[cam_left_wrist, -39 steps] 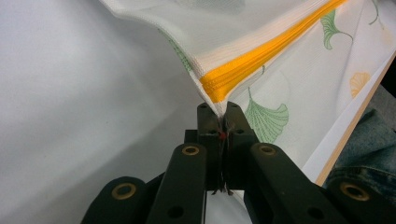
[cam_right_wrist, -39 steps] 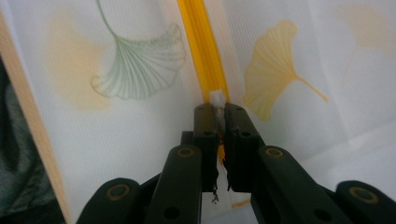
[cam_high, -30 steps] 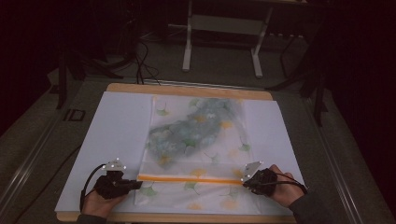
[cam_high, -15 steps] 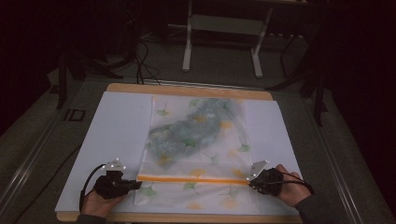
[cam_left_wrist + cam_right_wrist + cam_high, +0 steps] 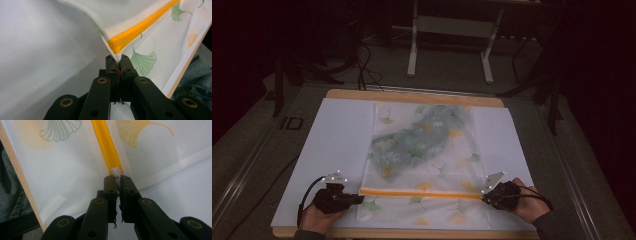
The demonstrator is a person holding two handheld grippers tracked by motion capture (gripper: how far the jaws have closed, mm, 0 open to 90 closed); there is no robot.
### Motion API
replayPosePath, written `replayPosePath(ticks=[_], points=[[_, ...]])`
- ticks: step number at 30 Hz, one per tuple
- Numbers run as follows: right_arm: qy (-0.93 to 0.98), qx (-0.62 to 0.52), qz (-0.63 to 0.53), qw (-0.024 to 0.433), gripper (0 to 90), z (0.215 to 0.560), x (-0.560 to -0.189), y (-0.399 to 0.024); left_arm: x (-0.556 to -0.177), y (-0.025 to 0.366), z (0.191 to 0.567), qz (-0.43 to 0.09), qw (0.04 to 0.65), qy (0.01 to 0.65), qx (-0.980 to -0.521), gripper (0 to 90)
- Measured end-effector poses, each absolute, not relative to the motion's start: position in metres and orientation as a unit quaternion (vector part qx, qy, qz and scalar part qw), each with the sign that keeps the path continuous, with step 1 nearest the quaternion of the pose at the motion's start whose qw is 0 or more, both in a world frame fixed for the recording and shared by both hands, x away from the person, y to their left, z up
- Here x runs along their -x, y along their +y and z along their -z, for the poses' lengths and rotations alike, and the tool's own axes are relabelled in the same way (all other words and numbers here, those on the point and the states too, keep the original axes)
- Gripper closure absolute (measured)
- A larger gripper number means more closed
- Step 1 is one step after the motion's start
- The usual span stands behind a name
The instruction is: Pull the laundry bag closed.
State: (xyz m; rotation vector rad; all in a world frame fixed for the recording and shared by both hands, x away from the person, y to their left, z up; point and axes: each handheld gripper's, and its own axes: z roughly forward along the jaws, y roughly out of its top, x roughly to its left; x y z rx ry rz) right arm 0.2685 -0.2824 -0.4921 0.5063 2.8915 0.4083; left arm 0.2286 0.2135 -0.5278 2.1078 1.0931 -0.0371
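Between your grippers lies the mesh bag (image 5: 422, 165), flat on the white sheet (image 5: 337, 140). Your left gripper (image 5: 357, 199) pinches its orange zipper (image 5: 422, 192) end; your right gripper (image 5: 485, 198) clamps the opposite end.

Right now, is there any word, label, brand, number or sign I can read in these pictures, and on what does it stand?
None can be read.
Mesh bag: printed ginkgo leaves and an orange zipper, no lettering.
Small dark tag on the floor left of the table: too small and dark to read.
Left gripper and right gripper: bare black jaws, no markings.
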Motion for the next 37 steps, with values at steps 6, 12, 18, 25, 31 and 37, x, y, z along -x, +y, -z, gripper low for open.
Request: replayPosePath(ticks=[6, 12, 18, 25, 31, 37], points=[[0.967, -0.189, -0.144, 0.087, 69.6, 0.494, -0.269, -0.288, -0.226, 0.218, 0.526, 0.010, 0.388, 0.427, -0.817, 77.7], [0.951, -0.219, -0.199, 0.088, 61.2, 0.492, -0.271, -0.301, -0.223, 0.224, 0.521, -0.009, 0.403, 0.426, -0.810, 68.0], [0.927, -0.257, -0.254, 0.099, 56.5, 0.491, -0.275, -0.312, -0.220, 0.235, 0.514, -0.054, 0.430, 0.443, -0.785, 62.7], [0.888, -0.326, -0.300, 0.122, 53.9, 0.498, -0.280, -0.318, -0.221, 0.240, 0.518, -0.113, 0.418, 0.483, -0.761, 61.2], [0.835, -0.404, -0.339, 0.155, 50.8, 0.513, -0.285, -0.326, -0.225, 0.242, 0.526, -0.166, 0.381, 0.523, -0.744, 56.2], [0.811, -0.440, -0.330, 0.198, 45.8, 0.523, -0.289, -0.331, -0.235, 0.243, 0.533, -0.212, 0.341, 0.544, -0.737, 56.8]])
